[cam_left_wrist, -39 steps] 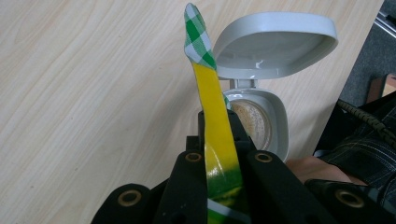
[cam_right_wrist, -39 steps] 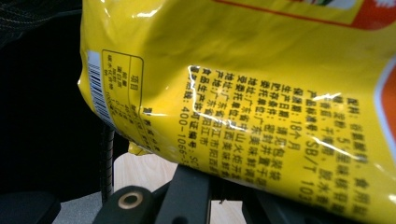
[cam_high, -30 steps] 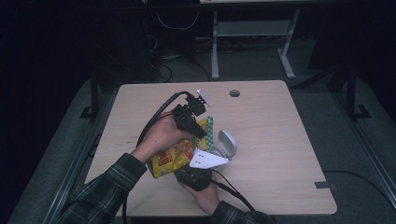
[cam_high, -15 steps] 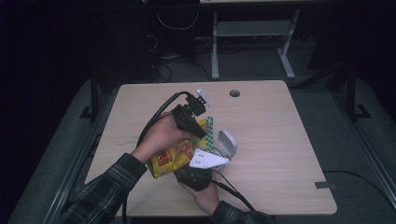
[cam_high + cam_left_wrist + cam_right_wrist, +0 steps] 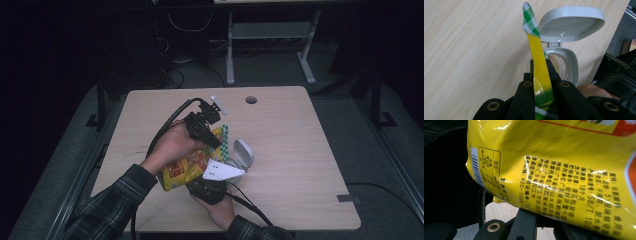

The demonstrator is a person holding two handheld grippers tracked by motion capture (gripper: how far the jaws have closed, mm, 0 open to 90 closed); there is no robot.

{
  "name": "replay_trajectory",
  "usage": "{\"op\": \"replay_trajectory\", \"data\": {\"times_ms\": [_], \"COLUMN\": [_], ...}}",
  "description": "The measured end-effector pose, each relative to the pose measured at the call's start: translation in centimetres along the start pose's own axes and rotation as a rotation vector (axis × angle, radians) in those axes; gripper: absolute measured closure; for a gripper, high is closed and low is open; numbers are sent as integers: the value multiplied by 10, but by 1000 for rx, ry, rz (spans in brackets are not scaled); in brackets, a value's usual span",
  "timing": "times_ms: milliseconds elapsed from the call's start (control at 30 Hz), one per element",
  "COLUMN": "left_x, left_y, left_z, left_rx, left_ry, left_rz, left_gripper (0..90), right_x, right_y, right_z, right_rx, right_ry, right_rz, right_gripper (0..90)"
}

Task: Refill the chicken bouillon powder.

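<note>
One yellow bag (image 5: 187, 167) is hanging over the near middle of the table (image 5: 300, 150), gripped at both ends. The left gripper (image 5: 212, 142) is clamping its green-checked top edge; the right gripper (image 5: 212, 187) is pinching its lower end, jaws closed. One grey container (image 5: 243, 154), lid standing open, is sitting just right of the bag, beyond the left jaws.

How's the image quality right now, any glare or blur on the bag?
High view: room dark, wooden table evenly lit, yellow bag small but readable. Left gripper view: sharp, with sheen on the bag's edge and the open grey container. Right gripper view: glare streaks across the print, slightly soft.
</note>
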State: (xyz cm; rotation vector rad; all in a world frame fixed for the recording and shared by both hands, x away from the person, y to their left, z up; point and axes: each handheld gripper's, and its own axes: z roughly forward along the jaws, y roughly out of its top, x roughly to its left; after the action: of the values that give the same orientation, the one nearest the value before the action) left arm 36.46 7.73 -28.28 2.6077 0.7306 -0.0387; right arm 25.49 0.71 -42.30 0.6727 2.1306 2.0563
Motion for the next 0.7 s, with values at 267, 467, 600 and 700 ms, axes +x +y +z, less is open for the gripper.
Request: {"op": "replay_trajectory", "data": {"times_ms": [267,467,600,700], "left_x": [0,0,0,-1], "left_y": [0,1,1,1], "left_z": [1,1,1,1], "left_rx": [3,2,2,2], "left_ry": [2,2,2,3], "left_rz": [-3,-2,-2,-3], "left_gripper": [896,896,896,896], "right_x": [0,0,0,0], "right_y": [0,0,0,0], "right_z": [0,0,0,0], "right_rx": [0,0,0,1], "right_ry": [3,3,3,3], "right_rz": [4,7,4,7], "right_gripper": [899,899,899,899]}}
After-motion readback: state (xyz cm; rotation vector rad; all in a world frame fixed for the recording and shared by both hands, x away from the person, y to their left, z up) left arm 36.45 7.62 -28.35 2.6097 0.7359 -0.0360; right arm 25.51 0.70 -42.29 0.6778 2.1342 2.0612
